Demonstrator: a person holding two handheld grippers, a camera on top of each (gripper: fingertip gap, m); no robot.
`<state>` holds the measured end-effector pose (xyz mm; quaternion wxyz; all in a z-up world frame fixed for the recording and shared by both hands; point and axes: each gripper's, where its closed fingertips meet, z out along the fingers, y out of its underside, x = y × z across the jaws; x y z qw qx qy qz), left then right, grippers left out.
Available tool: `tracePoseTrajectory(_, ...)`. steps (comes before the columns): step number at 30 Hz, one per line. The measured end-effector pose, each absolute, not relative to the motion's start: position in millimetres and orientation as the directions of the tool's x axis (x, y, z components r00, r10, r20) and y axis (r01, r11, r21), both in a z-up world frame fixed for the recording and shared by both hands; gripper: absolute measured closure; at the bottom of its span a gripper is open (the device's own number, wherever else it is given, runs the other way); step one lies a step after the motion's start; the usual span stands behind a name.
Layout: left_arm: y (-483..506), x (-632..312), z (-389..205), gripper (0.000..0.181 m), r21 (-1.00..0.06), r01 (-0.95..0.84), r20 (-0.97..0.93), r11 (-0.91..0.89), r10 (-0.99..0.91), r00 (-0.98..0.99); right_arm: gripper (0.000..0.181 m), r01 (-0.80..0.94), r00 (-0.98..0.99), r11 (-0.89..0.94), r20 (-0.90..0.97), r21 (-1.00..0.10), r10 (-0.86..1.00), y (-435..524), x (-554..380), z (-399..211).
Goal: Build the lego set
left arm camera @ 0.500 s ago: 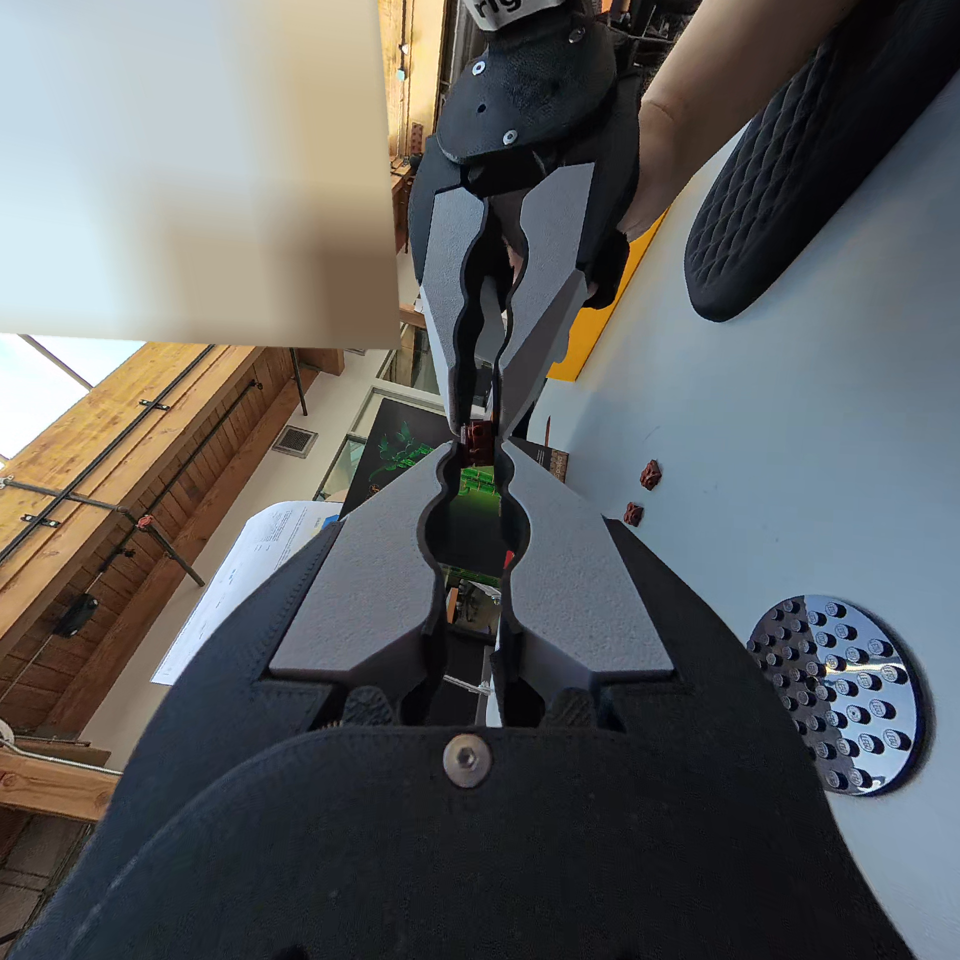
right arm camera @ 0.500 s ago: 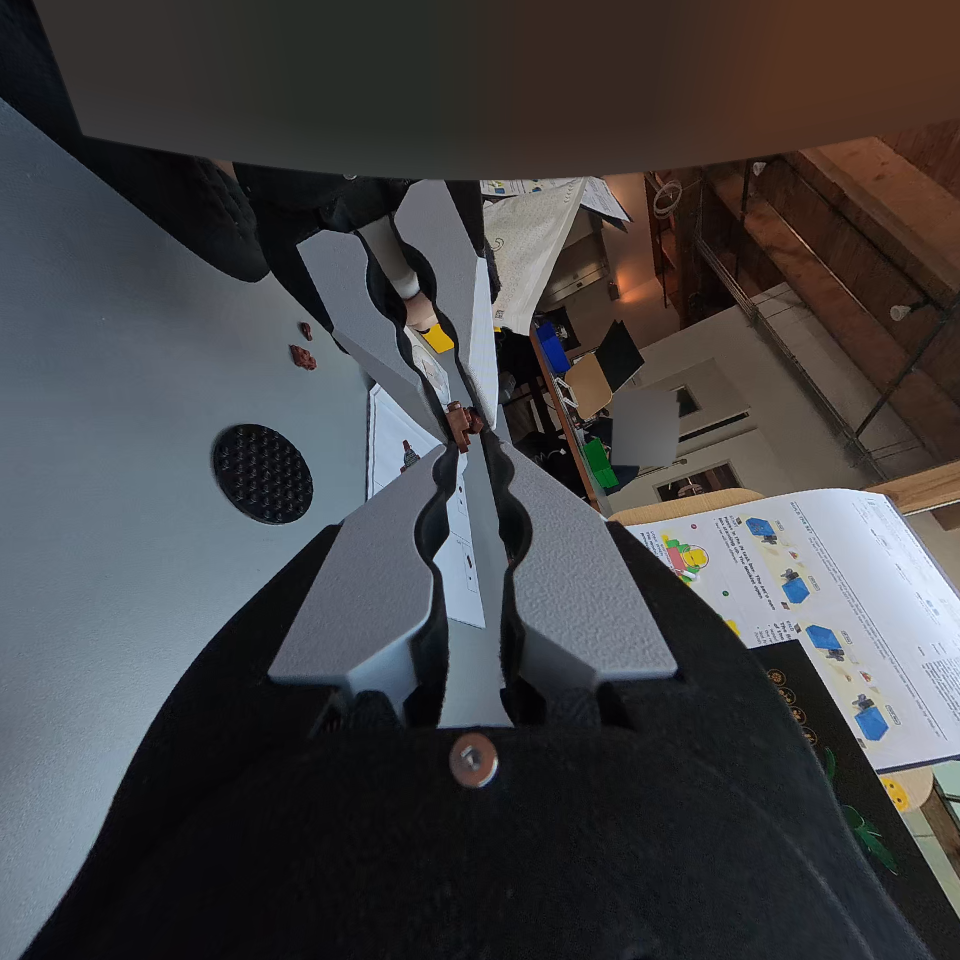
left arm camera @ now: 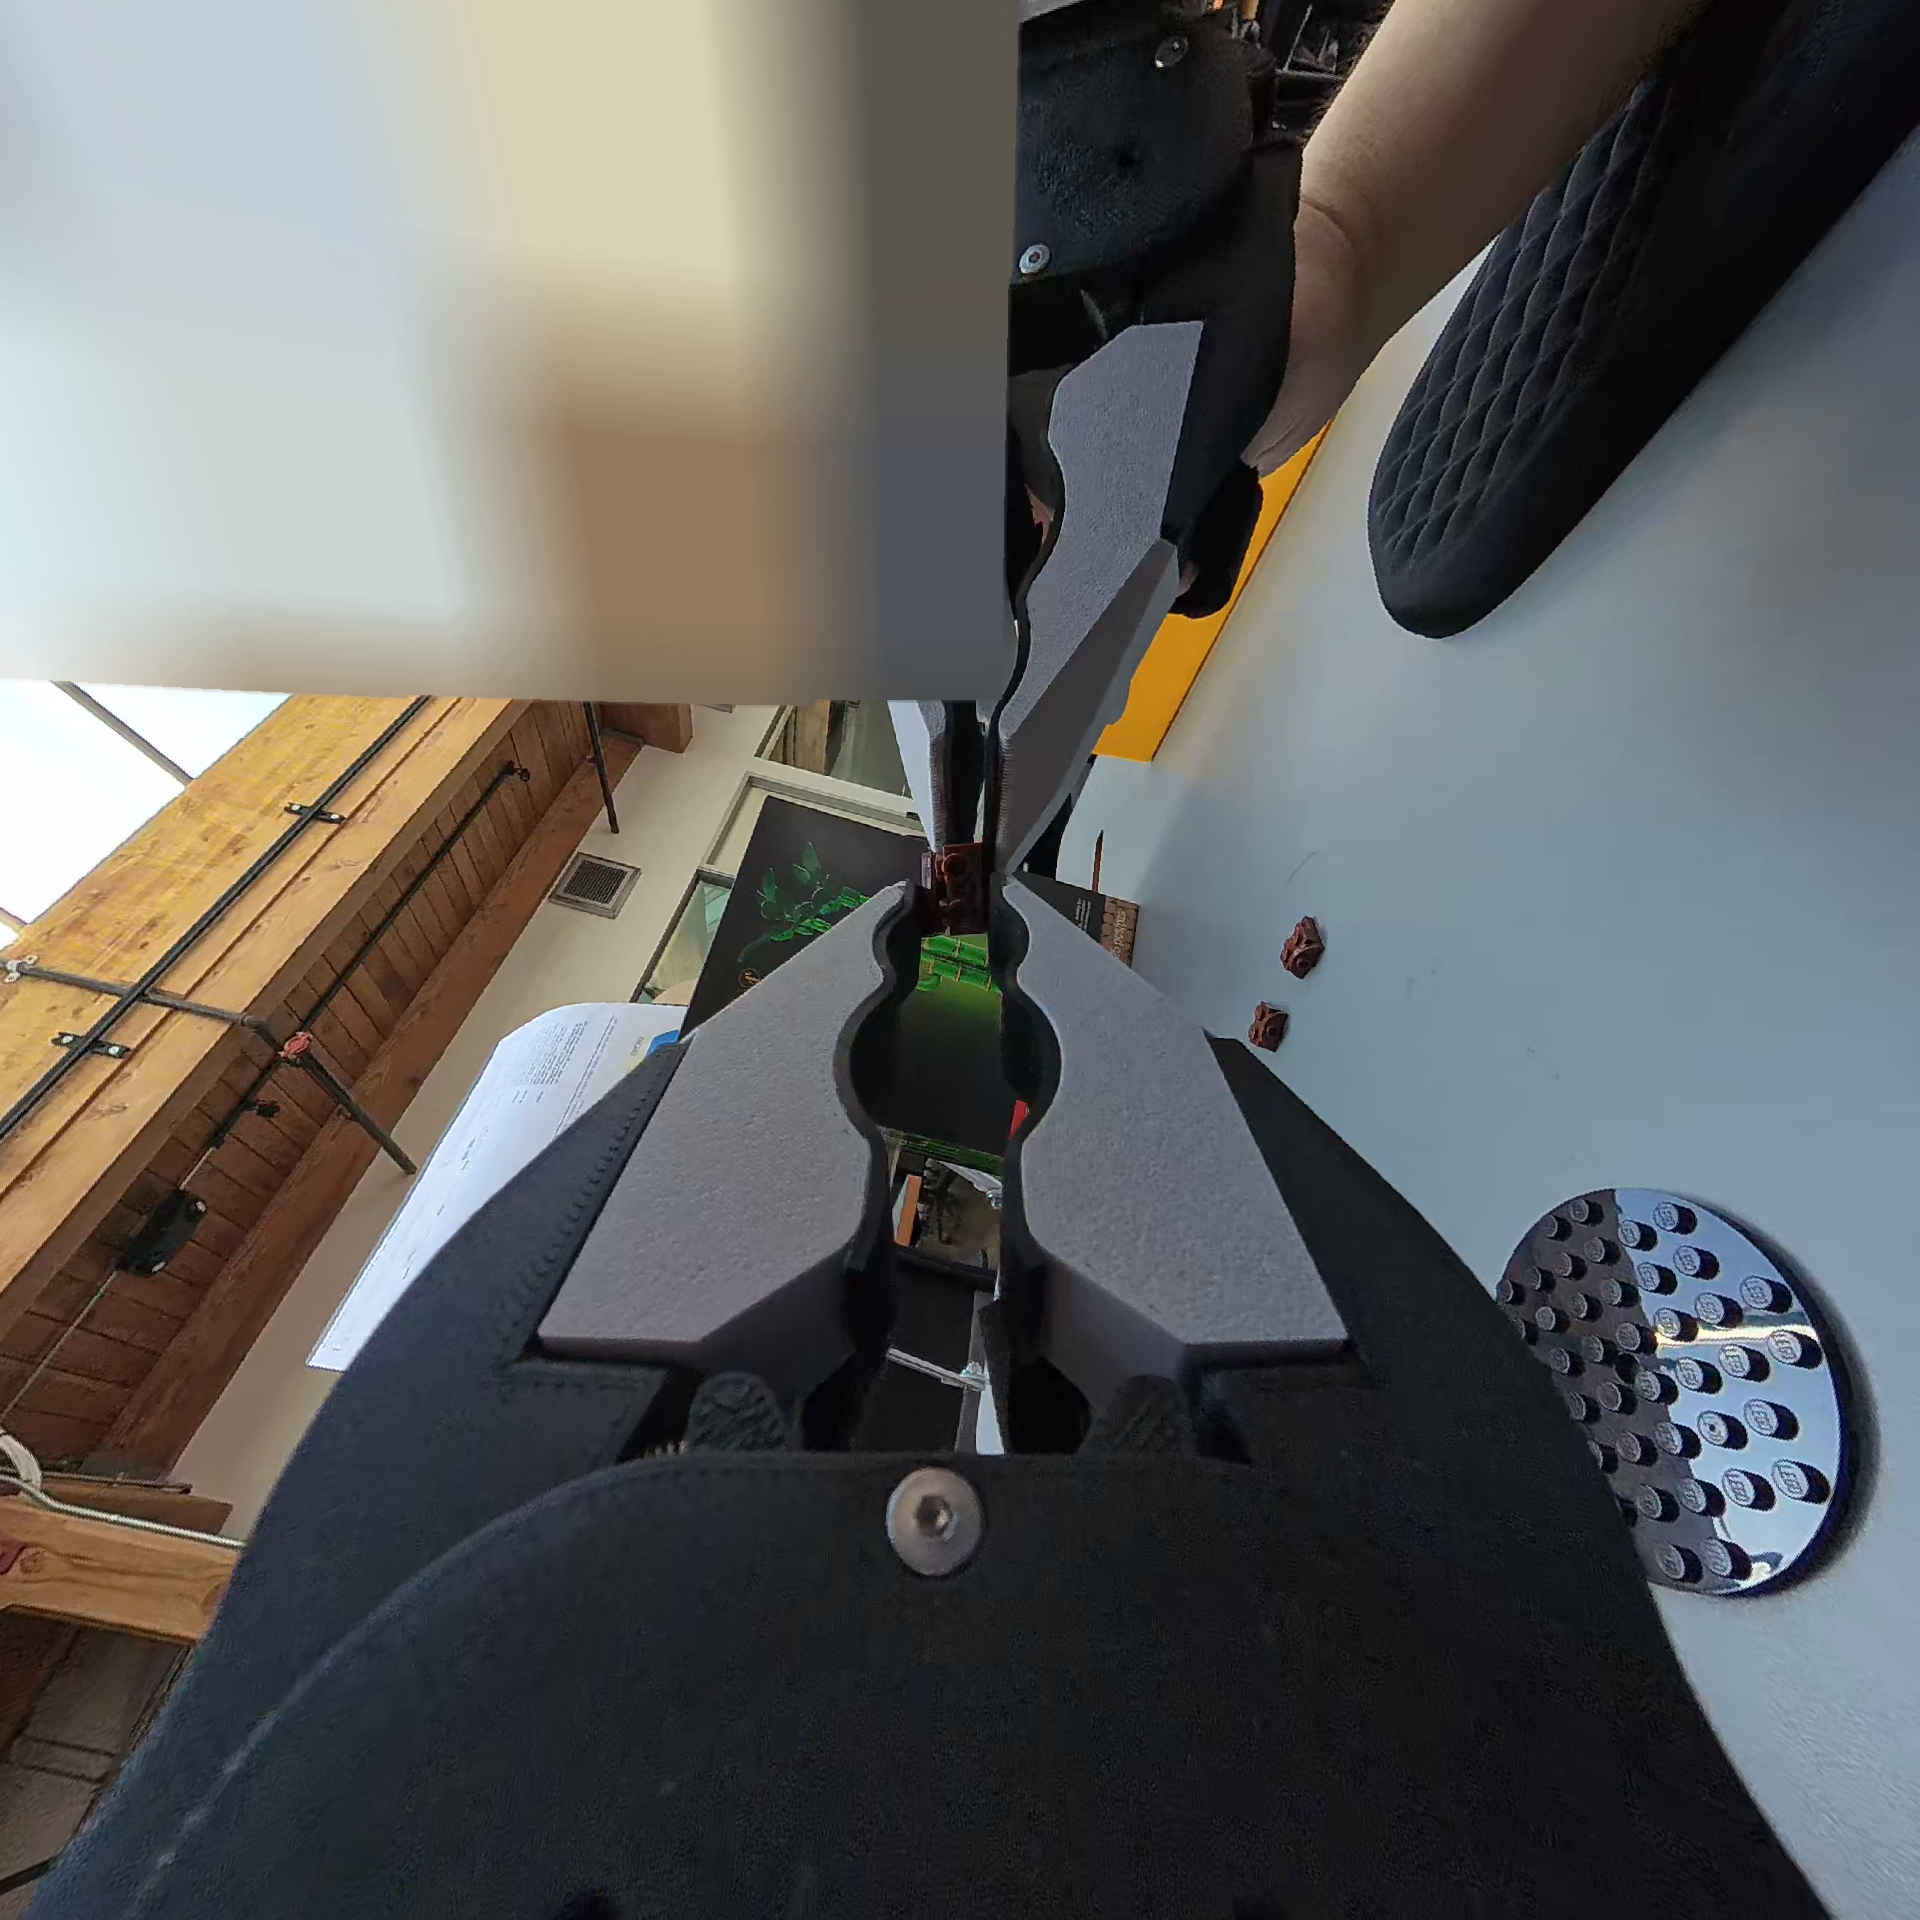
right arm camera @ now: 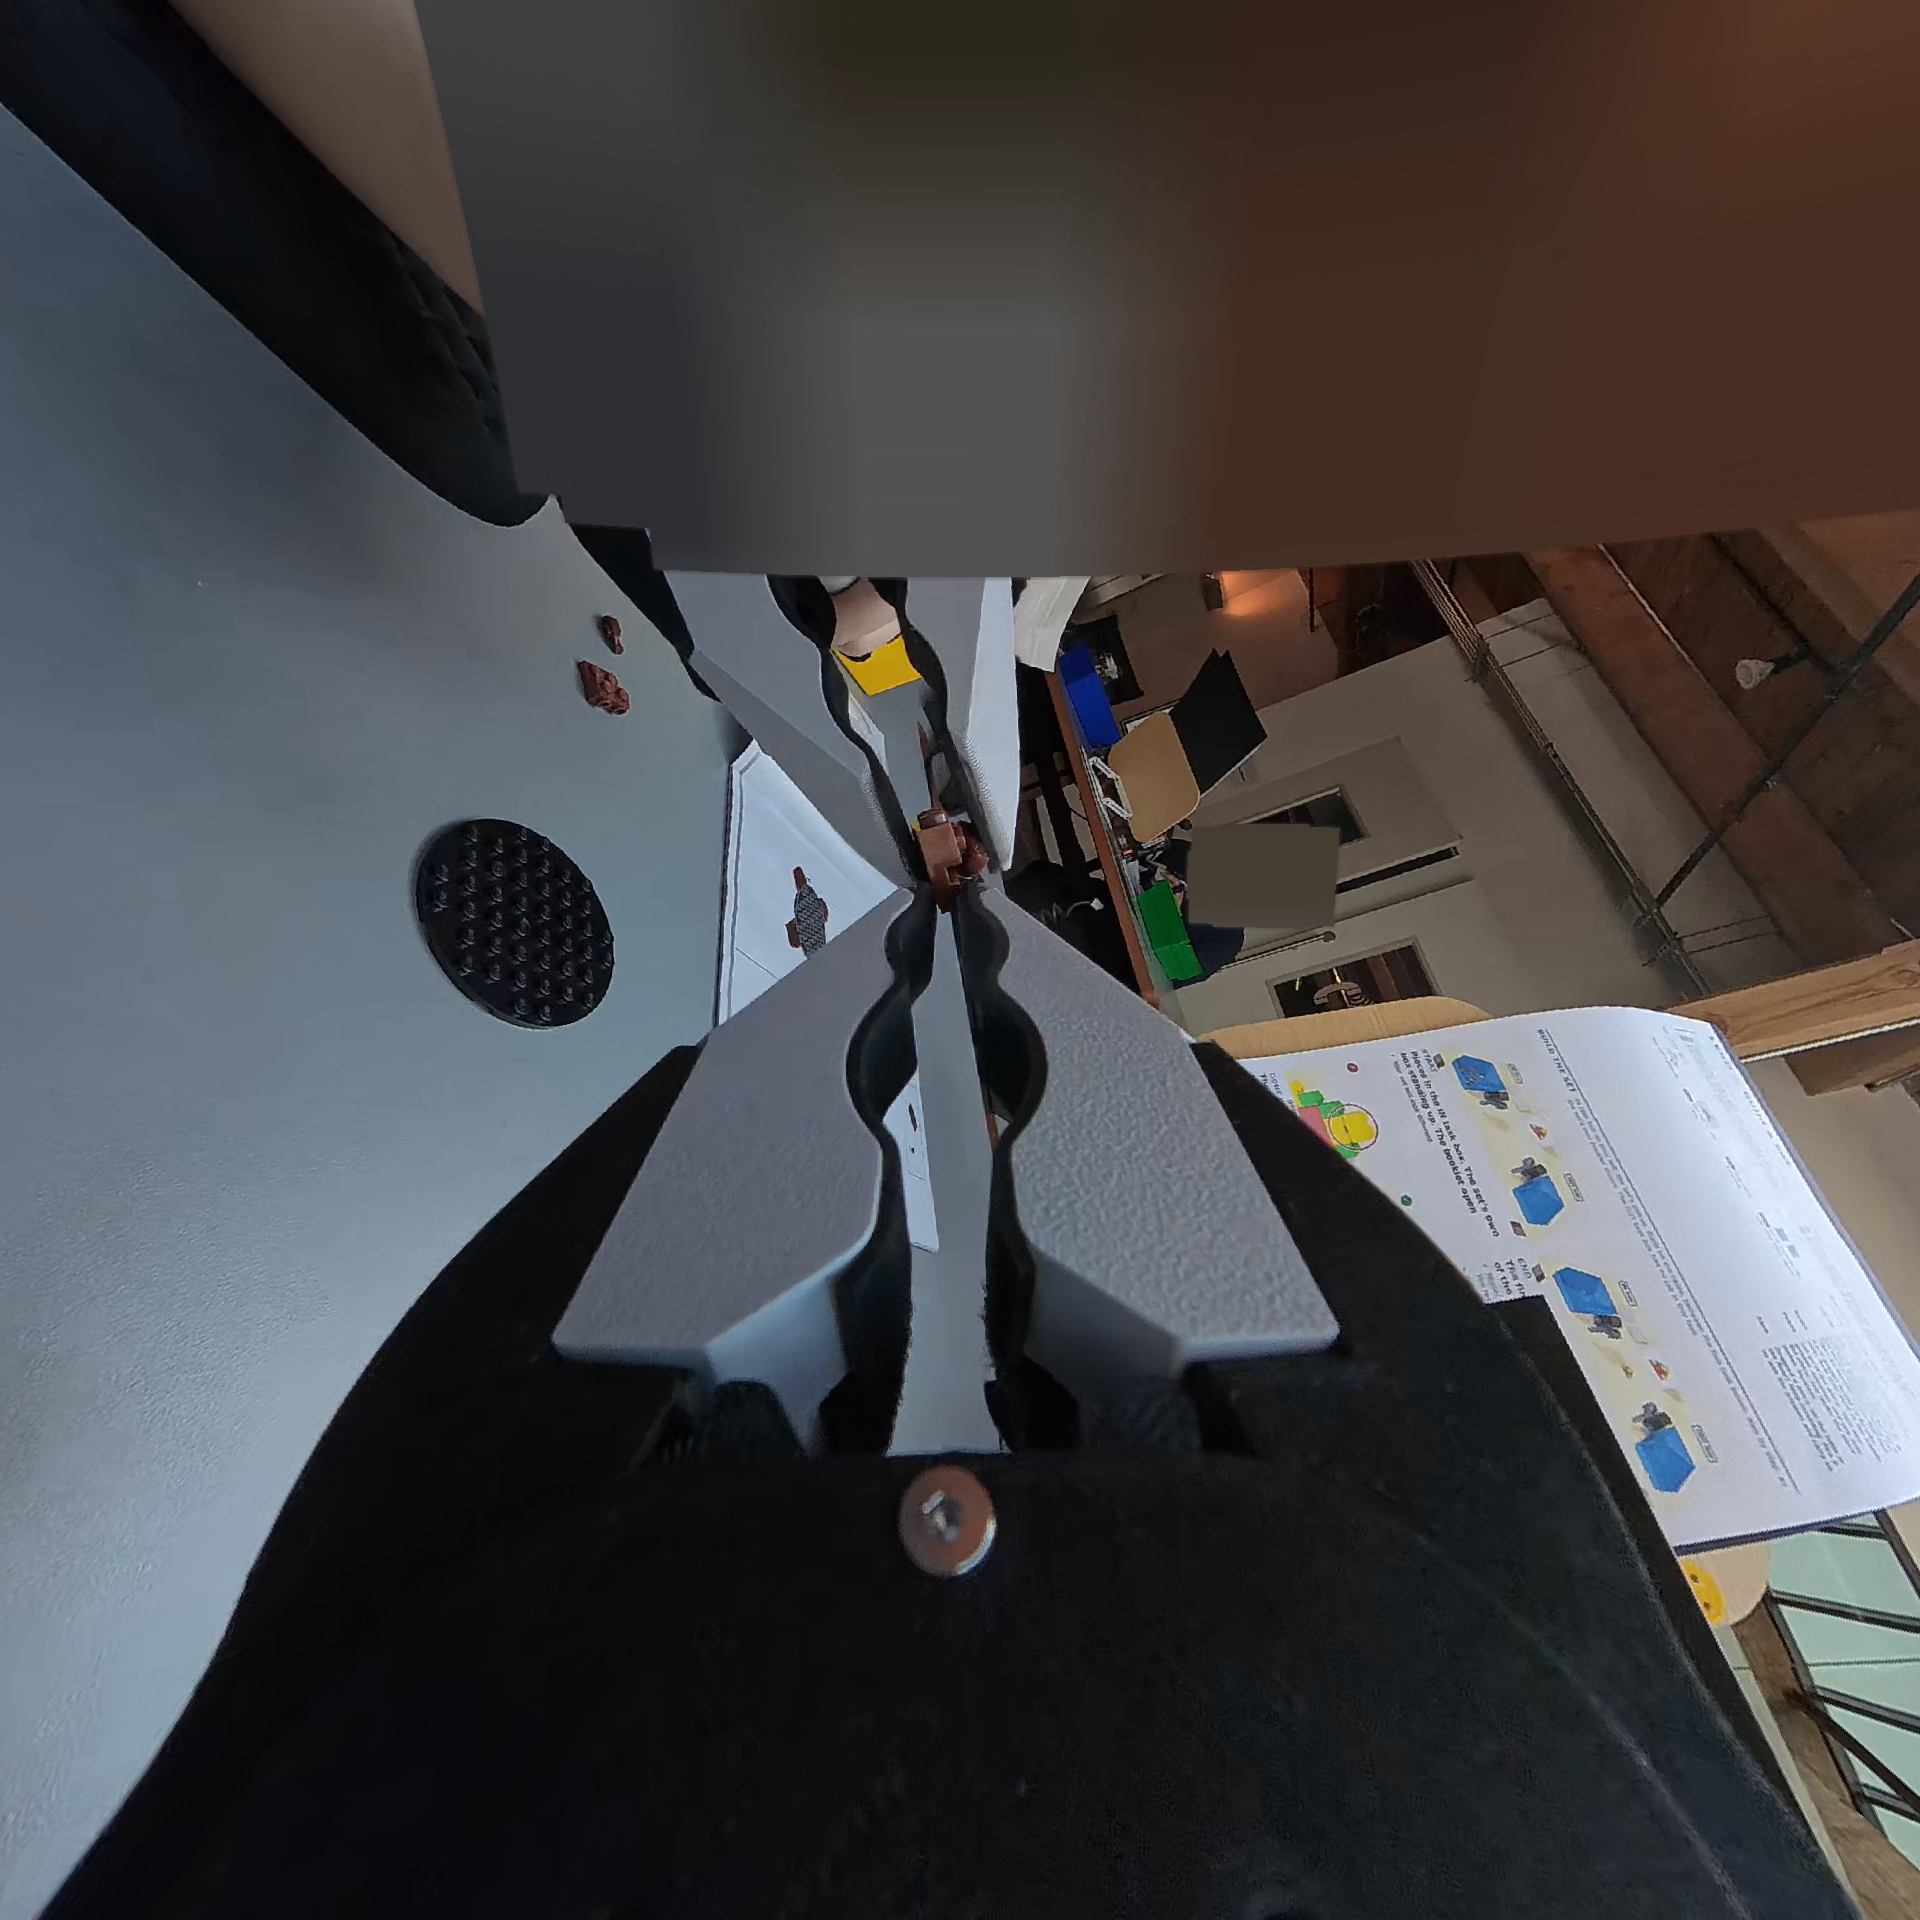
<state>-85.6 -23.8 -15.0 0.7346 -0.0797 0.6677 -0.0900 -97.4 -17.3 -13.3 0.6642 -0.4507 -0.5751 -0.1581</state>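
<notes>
Both tools meet tip to tip in the air above the surface (left arm camera: 1558,831). The left tool (left arm camera: 956,904) is pinched narrow on a small reddish-brown brick (left arm camera: 958,891); the right tool (right arm camera: 943,902) nips the same cluster (right arm camera: 943,857). Any misaligned push could pop it loose, toward the 2 loose brown pieces (left arm camera: 1301,948) or the round studded plate (left arm camera: 1683,1392).

Brown piece (right arm camera: 943,860) between both jaws

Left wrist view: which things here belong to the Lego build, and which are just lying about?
In the job:
- brown piece pinched between left gripper and right gripper
- two loose brown pieces
- round studded plate

Lying about:
- black quilted pad
- printed sheet
</notes>
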Motion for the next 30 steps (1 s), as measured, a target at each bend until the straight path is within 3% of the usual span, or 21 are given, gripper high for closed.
tracePoseTrajectory(14, -23.7, -85.3, -17.6, 0.165, -0.24, 0.015, -0.968, 0.971, -0.24, 0.07, 0.178, 0.796, 0.216, 0.517, 0.946, -0.314, 0.242, -12.9, -89.6, -17.8)
tracePoseTrajectory(17, -13.2, -85.6, -24.5, 0.159, -0.262, -0.024, -0.965, 0.965, -0.261, 0.037, 0.178, 0.795, 0.254, 0.485, 0.927, -0.363, 0.277, -7.2, -76.1, -19.4)
tracePoseTrajectory(20, 12.3, -91.1, -21.3, 0.161, -0.363, -0.071, -0.931, 0.929, -0.36, 0.055, 0.177, 0.831, 0.24, 0.371, 0.869, -0.414, 0.433, 4.4, -60.1, -56.6)
tracePoseTrajectory(24, 59.7, -104.6, -14.5, 0.163, -0.575, -0.151, -0.818, 0.804, -0.567, 0.097, 0.177, 0.927, 0.089, 0.279, 0.867, -0.252, 0.49, 20.8, -51.1, -110.8)
tracePoseTrajectory(30, 108.2, -117.8, -44.9, 0.167, -0.662, -0.327, -0.733, 0.674, -0.675, 0.09, 0.176, 0.945, 0.091, 0.199, 0.791, -0.26, 0.605, 27.8, -57.1, -135.7)
